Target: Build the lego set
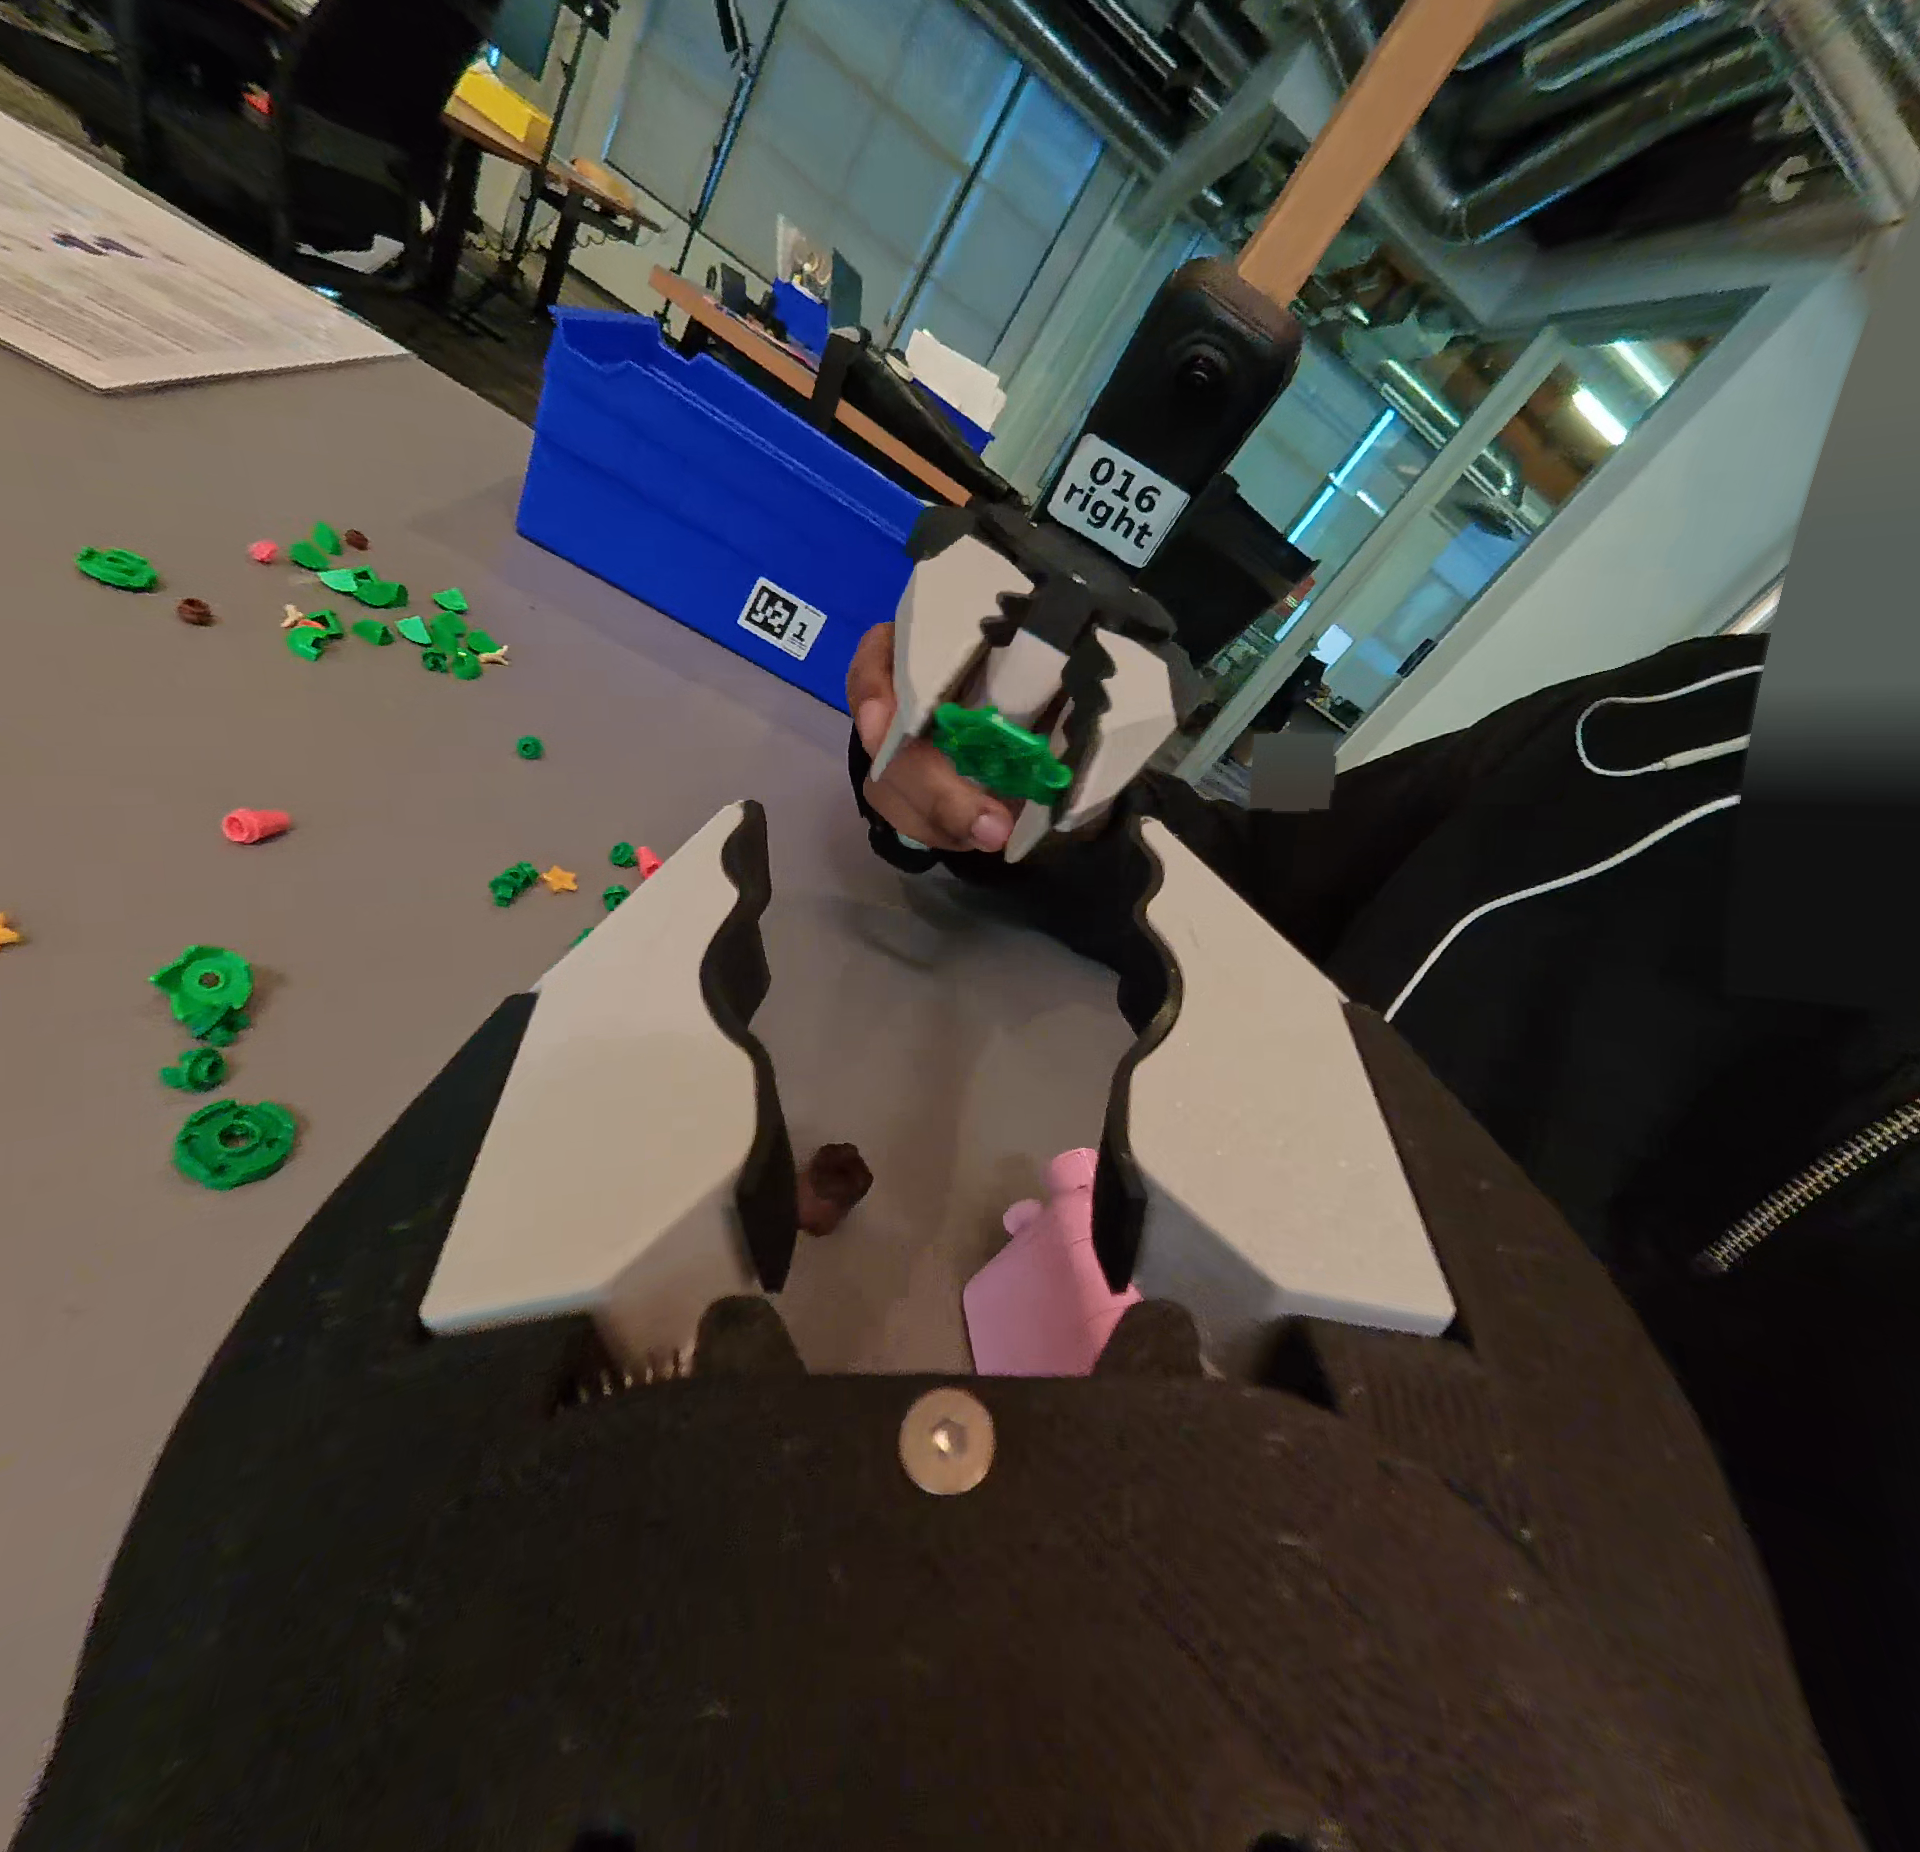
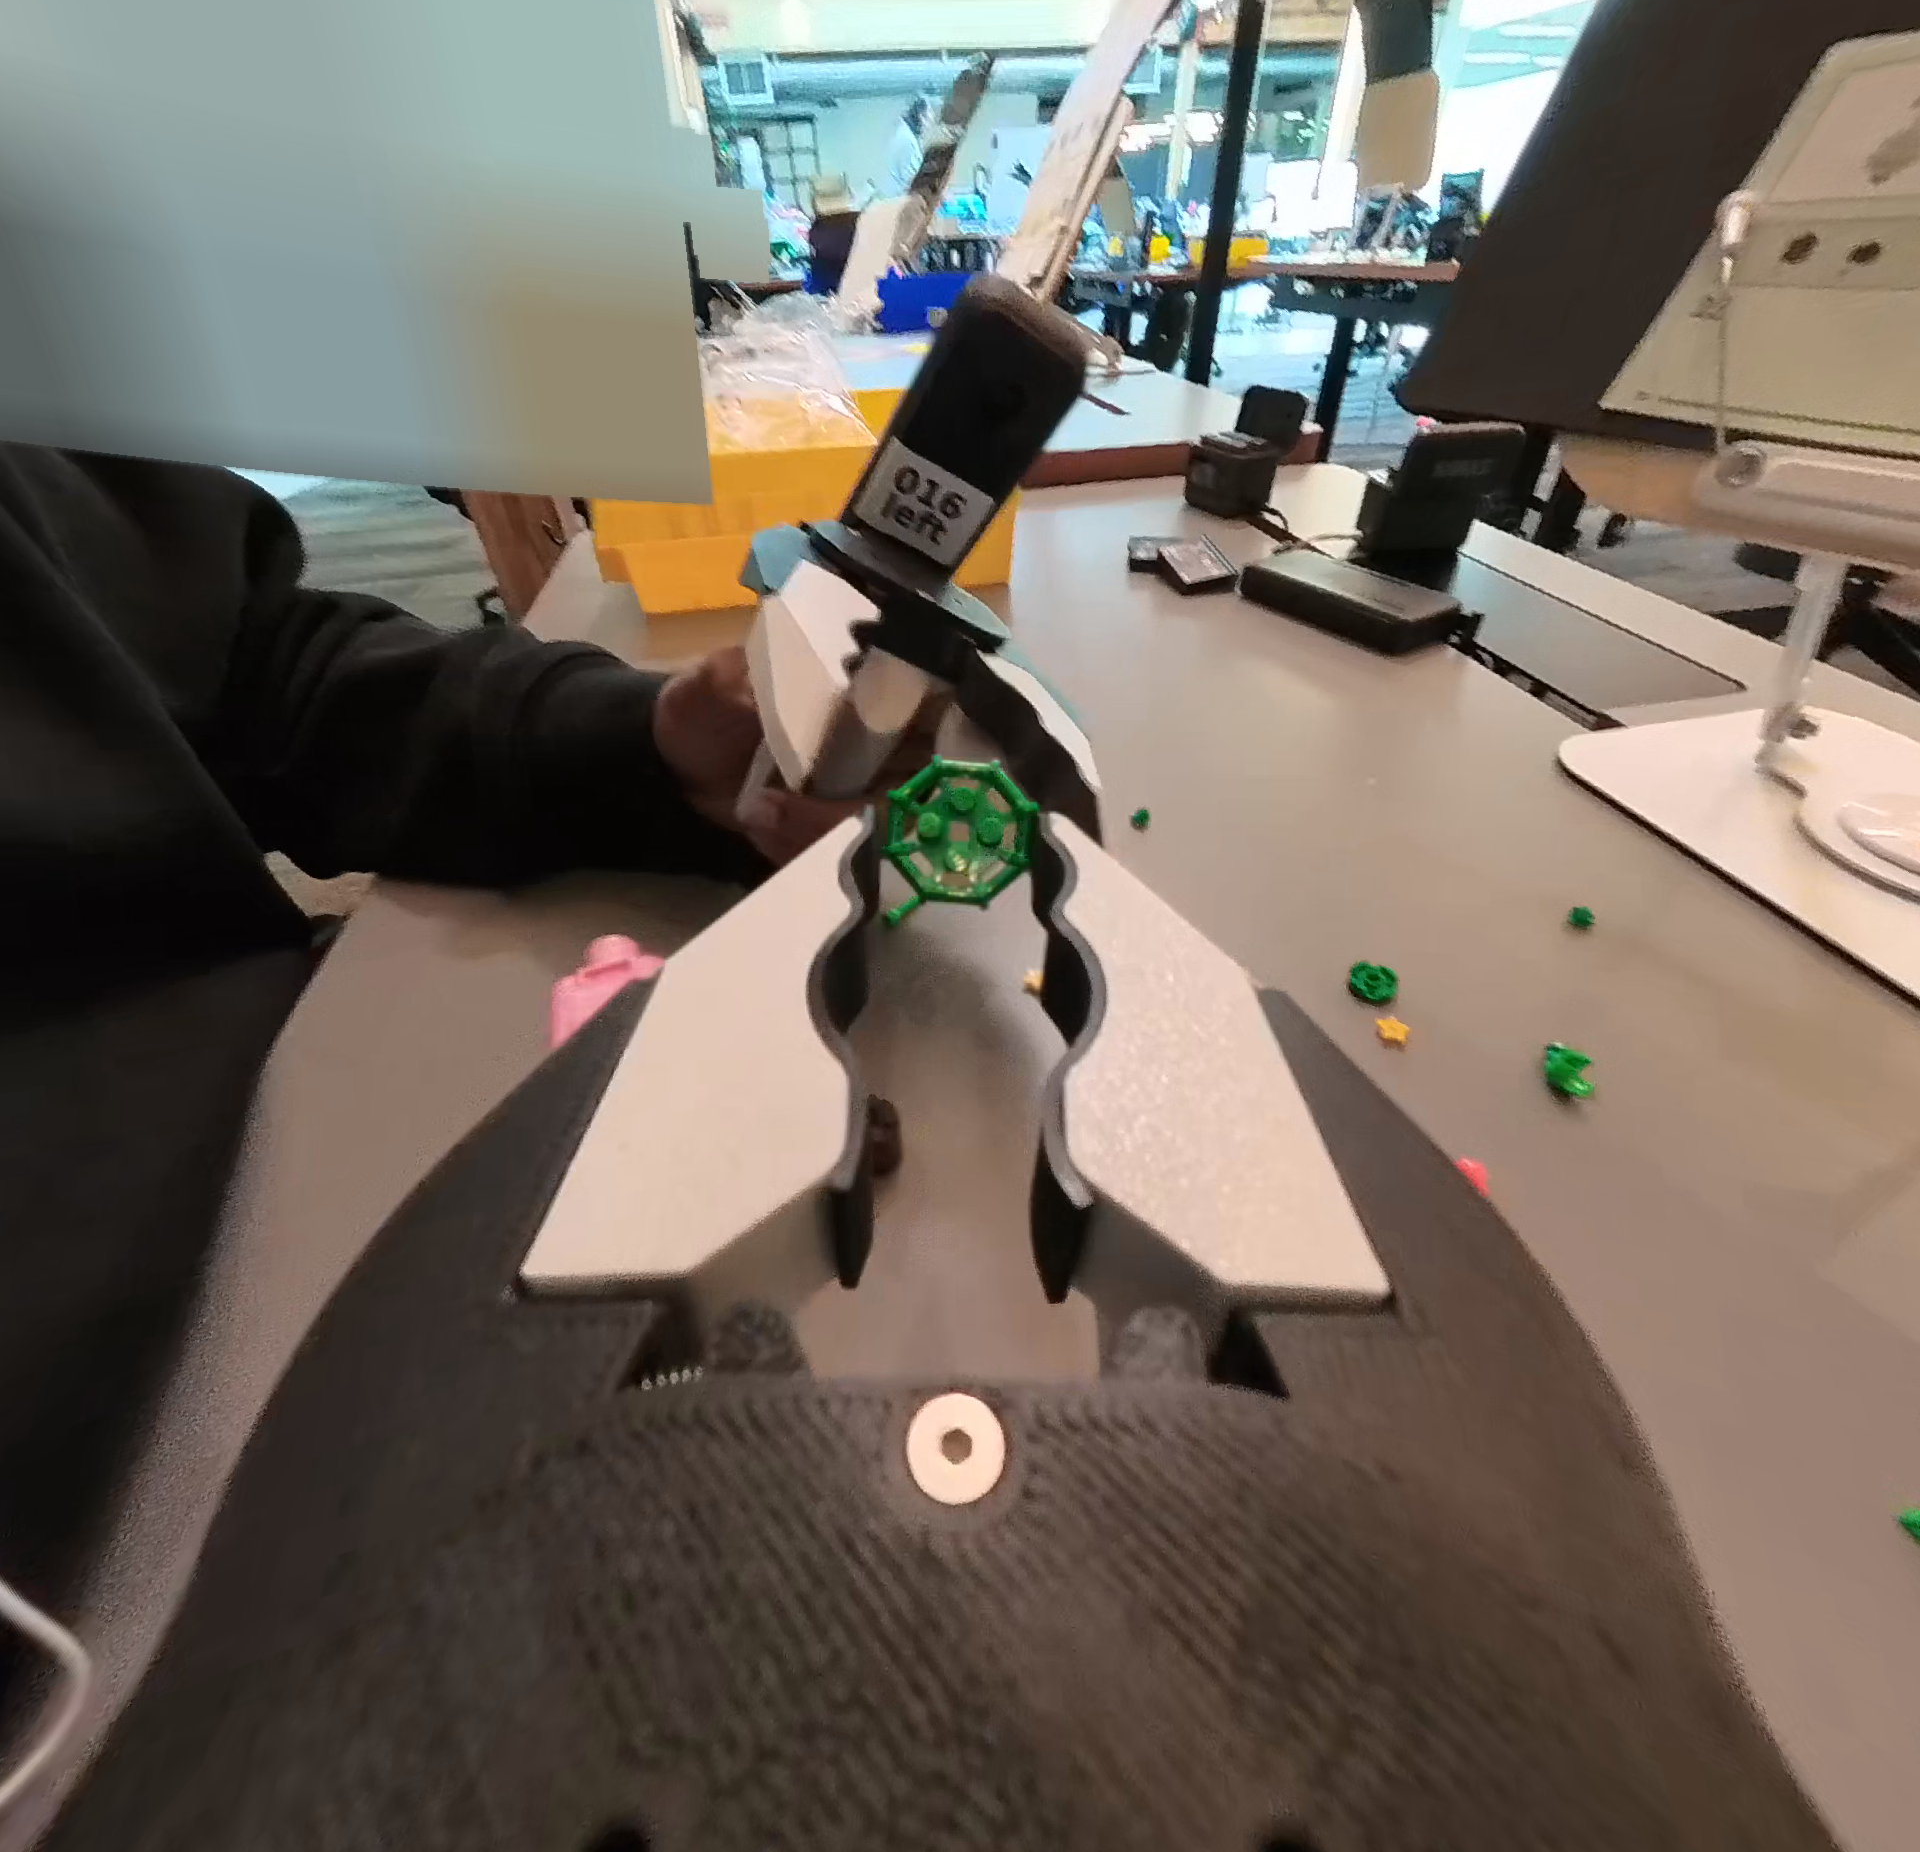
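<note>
Right gripper (image 2: 956, 846) clamps green wheel piece (image 2: 958, 836); left gripper (image 1: 951, 836) spread, empty; white labels on both; tagged blue bin (image 1: 707, 493) behind.

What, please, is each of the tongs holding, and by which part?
Right tongs pinch the green web-like round piece by its rim at the fingertips; left tongs are open, empty.

Right tool (image 2: 956, 857), pale grey fingers with black wavy inner edges, is showing a bright green web-patterned round lego piece (image 2: 958, 846). Left tool (image 1: 951, 836) is wearing the same grey and black. Matte grey table (image 1: 312, 763) is carrying scattered green lego bits (image 1: 384, 607), a coral-pink cone (image 1: 255, 826), a pale pink flat plastic piece (image 1: 1039, 1283), a dark brown stud (image 1: 836, 1184) and a deep blue plastic bin (image 1: 686, 493).
</note>
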`<state>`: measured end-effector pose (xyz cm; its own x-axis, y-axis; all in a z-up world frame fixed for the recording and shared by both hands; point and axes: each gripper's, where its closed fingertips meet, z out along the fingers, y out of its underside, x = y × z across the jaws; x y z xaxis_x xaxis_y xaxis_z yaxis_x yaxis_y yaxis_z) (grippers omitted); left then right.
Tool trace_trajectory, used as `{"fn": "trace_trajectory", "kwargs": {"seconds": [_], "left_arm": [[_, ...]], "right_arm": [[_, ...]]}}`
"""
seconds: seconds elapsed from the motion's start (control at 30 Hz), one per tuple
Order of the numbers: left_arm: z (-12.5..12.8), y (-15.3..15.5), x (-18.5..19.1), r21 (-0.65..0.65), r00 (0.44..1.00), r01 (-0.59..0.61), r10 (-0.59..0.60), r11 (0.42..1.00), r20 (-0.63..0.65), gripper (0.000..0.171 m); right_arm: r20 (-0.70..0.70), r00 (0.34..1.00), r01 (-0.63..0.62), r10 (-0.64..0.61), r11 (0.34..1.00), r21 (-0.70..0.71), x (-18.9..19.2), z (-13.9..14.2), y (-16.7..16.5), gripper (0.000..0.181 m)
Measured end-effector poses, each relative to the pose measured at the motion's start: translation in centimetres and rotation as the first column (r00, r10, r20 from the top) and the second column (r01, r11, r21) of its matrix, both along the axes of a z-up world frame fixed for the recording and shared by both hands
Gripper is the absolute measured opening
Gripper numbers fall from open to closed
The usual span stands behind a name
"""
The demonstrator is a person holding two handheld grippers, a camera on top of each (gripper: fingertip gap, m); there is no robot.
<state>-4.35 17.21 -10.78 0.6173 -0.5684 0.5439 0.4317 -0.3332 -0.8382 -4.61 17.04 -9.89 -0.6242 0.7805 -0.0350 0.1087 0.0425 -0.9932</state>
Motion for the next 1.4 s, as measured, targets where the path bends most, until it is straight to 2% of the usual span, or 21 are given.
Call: {"fn": "trace_trajectory", "kwargs": {"seconds": [0.17,0.47,1.03,1.4], "left_arm": [[0.4,-0.1,-0.8,0.008,1.000,-0.028,0.028,1.000,0.004,0.062],[0.2,-0.3,-1.3,0.006,0.997,-0.055,0.055,0.998,-0.061,0.061],[-0.4,-0.2,-1.8,-0.011,0.996,-0.070,0.070,0.997,-0.062,0.057],[-0.7,-0.1,-1.8,-0.029,0.993,-0.074,0.072,0.997,-0.094,0.052]], "right_arm": [[0.036,0.999,0.031,-0.032,0.999,0.030,-0.5,-1.2,1.0,0.027],[0.084,0.996,-0.005,-0.004,0.995,0.102,-0.6,-3.1,-0.1,0.027],[0.091,0.996,-0.009,-0.003,0.990,0.141,-0.6,-3.6,-0.4,0.027],[0.175,0.982,0.023,-0.069,0.968,0.249,-1.0,-5.8,0.5,0.027]]}}
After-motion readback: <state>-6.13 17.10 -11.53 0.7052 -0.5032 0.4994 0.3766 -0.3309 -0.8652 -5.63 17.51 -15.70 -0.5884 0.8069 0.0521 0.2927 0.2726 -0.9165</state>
